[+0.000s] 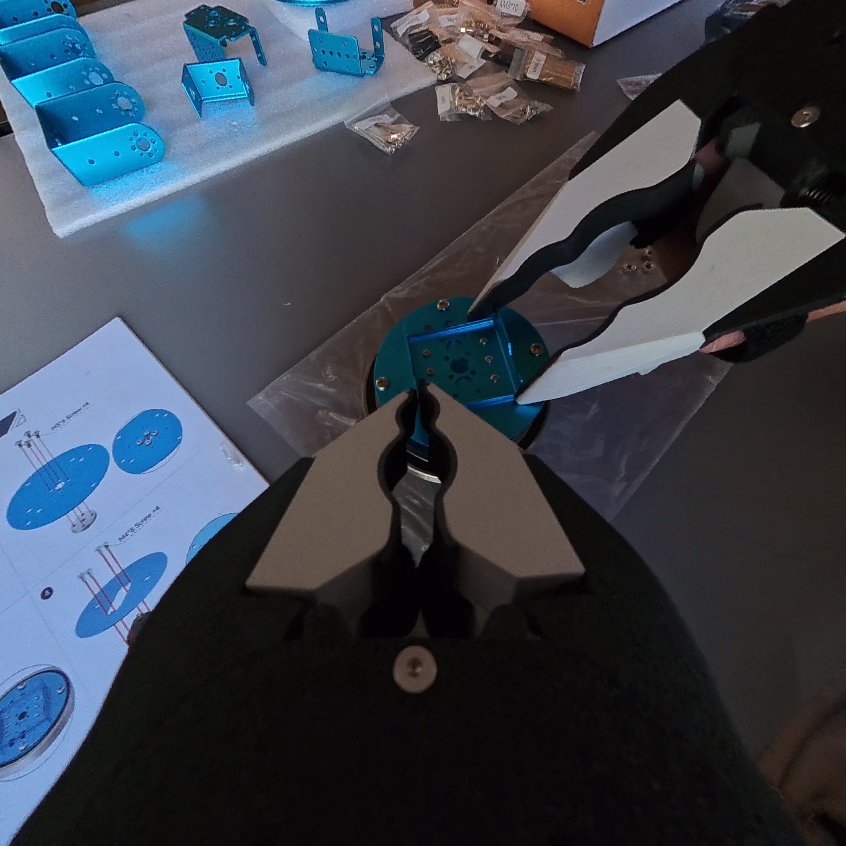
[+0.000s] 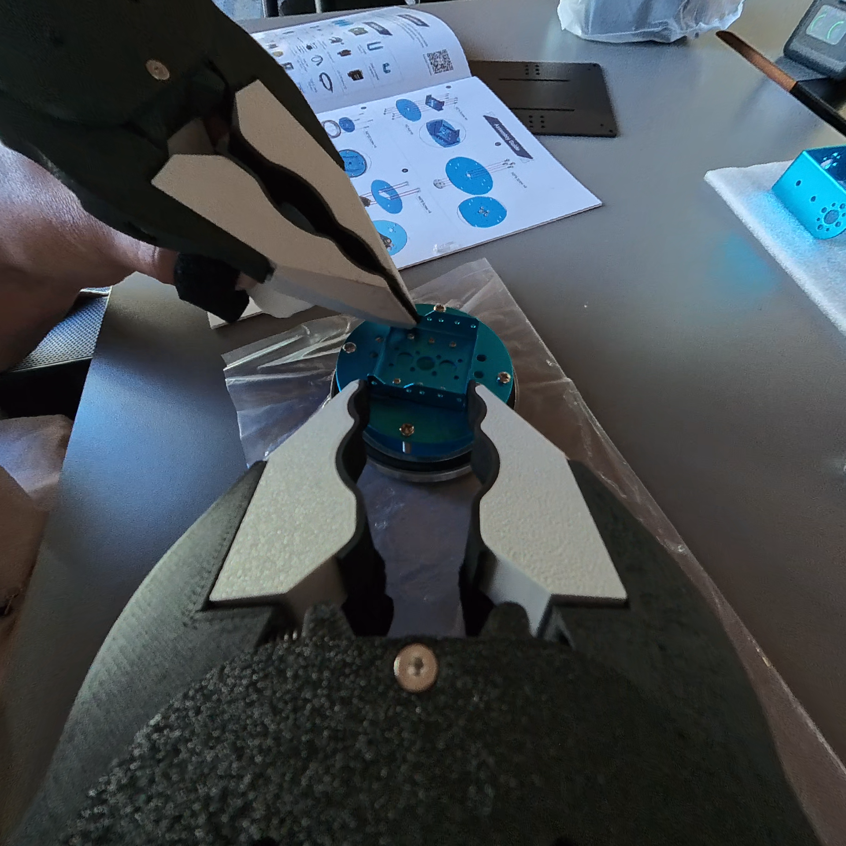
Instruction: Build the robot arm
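My right tool [image 2: 417,397] straddles the blue bracket [image 2: 423,364] on the round disc [image 2: 492,361], jaws wide; my left tool [image 1: 421,394], nearly closed and empty, touches its nine-o'clock corner.

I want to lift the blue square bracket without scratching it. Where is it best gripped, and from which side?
Probably by its two upright side walls, coming from above. The blue square bracket sits flat on the round blue disc, so only the raised walls offer opposing faces. The right gripper already straddles it, open; the left gripper, shut, touches one corner.
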`<action>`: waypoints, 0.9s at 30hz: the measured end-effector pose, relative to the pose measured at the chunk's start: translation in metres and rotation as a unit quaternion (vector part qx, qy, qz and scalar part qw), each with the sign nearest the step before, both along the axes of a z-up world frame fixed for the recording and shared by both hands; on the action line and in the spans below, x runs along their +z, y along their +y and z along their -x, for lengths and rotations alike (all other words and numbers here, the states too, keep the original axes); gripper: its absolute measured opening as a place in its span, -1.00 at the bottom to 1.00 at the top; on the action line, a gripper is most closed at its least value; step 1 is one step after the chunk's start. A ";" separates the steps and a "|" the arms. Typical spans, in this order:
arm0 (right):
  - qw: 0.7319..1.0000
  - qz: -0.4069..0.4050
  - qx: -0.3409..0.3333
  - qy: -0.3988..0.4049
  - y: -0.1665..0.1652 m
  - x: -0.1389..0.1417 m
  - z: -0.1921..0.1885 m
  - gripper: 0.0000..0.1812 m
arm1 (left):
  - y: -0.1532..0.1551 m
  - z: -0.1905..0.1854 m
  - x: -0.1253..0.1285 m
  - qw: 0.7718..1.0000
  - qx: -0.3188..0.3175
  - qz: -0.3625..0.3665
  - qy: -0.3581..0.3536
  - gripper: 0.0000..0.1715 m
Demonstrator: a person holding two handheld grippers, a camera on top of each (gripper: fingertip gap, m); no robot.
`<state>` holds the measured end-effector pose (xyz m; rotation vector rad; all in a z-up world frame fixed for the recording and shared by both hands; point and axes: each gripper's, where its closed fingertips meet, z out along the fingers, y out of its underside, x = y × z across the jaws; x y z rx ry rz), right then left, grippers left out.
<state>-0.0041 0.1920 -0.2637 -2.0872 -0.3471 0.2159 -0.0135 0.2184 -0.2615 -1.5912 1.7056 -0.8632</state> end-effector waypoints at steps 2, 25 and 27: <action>1.000 0.000 0.005 0.002 0.001 -0.001 0.000 -0.54 | 0.000 0.000 0.001 1.000 0.001 -0.004 -0.003 -1.00; 1.000 0.007 0.023 0.005 0.002 -0.004 0.000 -0.54 | 0.001 0.001 -0.002 1.000 0.002 -0.007 -0.008 -1.00; 1.000 0.008 0.024 0.007 0.002 -0.005 0.000 -0.54 | 0.001 0.002 -0.002 1.000 0.000 -0.007 -0.006 -1.00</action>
